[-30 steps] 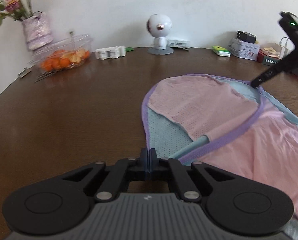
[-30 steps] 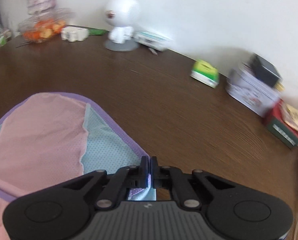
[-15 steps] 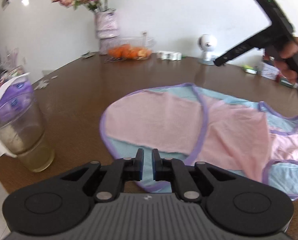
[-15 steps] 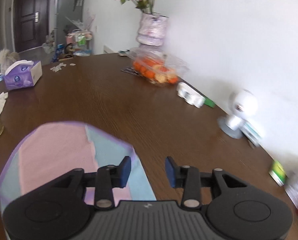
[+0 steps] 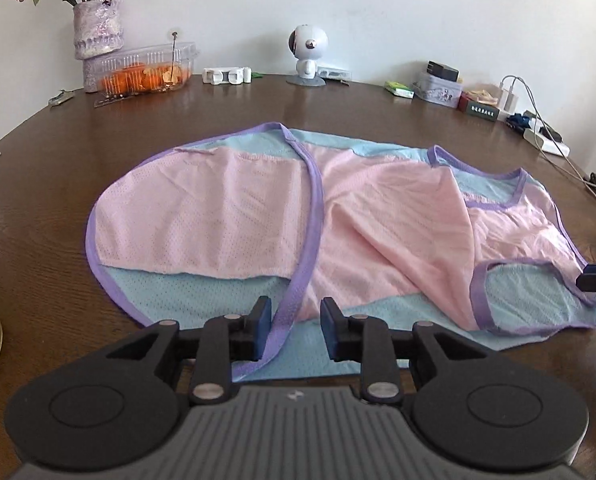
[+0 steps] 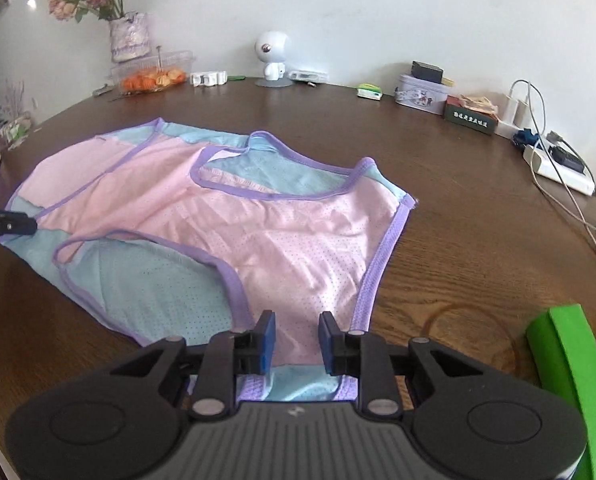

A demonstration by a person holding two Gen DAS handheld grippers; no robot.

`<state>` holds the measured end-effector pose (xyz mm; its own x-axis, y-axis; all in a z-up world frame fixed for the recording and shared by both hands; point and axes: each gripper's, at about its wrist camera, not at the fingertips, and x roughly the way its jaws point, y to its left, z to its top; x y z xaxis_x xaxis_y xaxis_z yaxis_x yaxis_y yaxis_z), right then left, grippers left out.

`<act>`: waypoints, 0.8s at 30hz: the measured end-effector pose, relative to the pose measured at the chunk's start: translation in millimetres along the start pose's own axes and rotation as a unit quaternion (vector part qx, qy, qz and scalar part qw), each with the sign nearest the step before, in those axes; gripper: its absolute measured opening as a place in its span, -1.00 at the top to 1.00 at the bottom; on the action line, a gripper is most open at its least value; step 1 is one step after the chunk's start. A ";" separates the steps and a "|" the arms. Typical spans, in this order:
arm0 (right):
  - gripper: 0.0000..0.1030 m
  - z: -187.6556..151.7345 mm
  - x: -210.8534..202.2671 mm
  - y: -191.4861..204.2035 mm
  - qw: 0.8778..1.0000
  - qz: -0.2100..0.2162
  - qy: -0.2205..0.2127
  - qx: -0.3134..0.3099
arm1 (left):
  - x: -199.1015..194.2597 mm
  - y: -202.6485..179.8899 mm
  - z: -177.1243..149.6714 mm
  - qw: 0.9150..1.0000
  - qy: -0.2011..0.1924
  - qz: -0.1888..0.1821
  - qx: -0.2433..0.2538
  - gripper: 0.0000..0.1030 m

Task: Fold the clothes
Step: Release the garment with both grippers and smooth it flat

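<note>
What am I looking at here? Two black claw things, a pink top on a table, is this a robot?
No robot arm here: a person holds a pair of tongs in each hand, and each carries a wide-angle camera looking forward along its two fingers. That is why each picture has black fingers at the bottom.

One picture is from the left tongs, the other from the right tongs. Both look at a pink, blue and purple mesh top lying partly folded on a brown wooden table. The job is to fold it.

Both pairs stand open over the near edge of the top, pads not pressing on it, so nothing is held. The left jaws have just been opening, the right closing.

At the back stand a flower vase, a fruit box and a small white figure.
</note>
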<state>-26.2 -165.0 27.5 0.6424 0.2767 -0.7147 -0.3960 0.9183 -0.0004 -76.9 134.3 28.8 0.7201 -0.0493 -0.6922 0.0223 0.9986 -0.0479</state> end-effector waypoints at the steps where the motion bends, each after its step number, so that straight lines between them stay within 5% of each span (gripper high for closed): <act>1: 0.62 -3.7 -1.3 -2.2 1.000 -0.003 -0.006 0.004 | -0.9 -2.6 -2.4 1.000 -0.003 0.003 0.005 0.49; 3: 0.82 -4.8 -2.7 -5.9 0.999 -0.029 -0.004 0.013 | -2.9 -3.9 -5.7 1.000 -0.005 0.002 0.003 0.49; 10: 0.83 -14.3 -8.6 -16.2 0.992 -0.125 0.009 0.006 | -15.7 -17.3 -17.1 0.999 0.006 -0.043 0.030 0.49; 14: 0.81 -19.9 -20.2 -27.5 0.990 -0.139 0.030 0.021 | -25.5 -20.9 -23.6 0.996 0.023 -0.071 0.043 0.49; 16: 0.74 -21.3 -35.8 -23.9 0.994 -0.111 0.005 0.023 | -28.5 -18.0 -24.6 0.994 0.018 -0.092 0.064 0.42; 19: 0.65 -19.1 -51.1 4.3 0.998 0.016 -0.046 -0.027 | -30.5 -11.9 -23.5 0.988 0.016 -0.122 0.097 0.25; 22: 0.54 -19.2 -41.7 44.5 0.989 0.113 -0.047 -0.082 | -23.6 -3.5 -17.6 0.985 0.032 -0.124 0.113 0.25; 24: 0.54 -19.9 -31.4 70.0 0.983 0.135 -0.042 -0.115 | -24.3 -7.1 -23.0 0.984 0.030 -0.127 0.123 0.25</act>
<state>-87.2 -115.0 36.0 0.5415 0.5339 -0.6494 -0.6913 0.7224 0.0175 -110.4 128.0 29.4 0.6282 -0.2912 -0.7215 0.3687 0.9280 -0.0536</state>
